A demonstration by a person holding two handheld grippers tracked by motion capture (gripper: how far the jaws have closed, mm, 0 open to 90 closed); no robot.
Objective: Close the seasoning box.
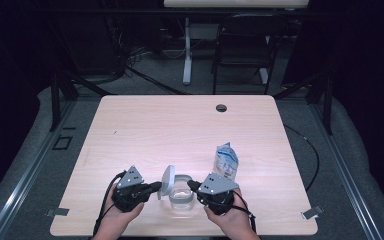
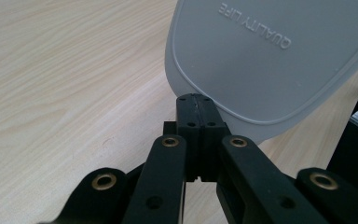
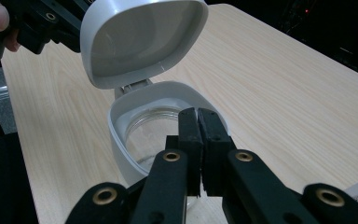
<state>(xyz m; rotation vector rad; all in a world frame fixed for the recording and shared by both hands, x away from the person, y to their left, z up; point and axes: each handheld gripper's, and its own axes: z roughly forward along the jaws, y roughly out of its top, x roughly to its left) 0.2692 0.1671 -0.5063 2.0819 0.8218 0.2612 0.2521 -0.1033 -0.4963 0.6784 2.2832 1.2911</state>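
Note:
A clear container (image 1: 182, 196) with a pale grey rim (image 3: 117, 133) stands near the table's front edge. Its hinged grey lid (image 1: 168, 180) is up, and the inside looks empty. In the left gripper view the lid (image 2: 270, 60) shows its outer face with raised lettering. My left gripper (image 2: 196, 100) is shut, its tips against that outer face; from above the left gripper (image 1: 158, 187) sits just left of the lid. My right gripper (image 3: 198, 114) is shut, its tips over the container's near rim. In the high view the right gripper (image 1: 190, 185) is at the container's right side.
A blue and white pouch (image 1: 227, 160) stands just behind my right hand. The light wood table (image 1: 180, 125) has a cable hole (image 1: 221, 107) near its far edge. Beyond the table stand a dark chair (image 1: 242, 45) and a white desk leg (image 1: 187, 55).

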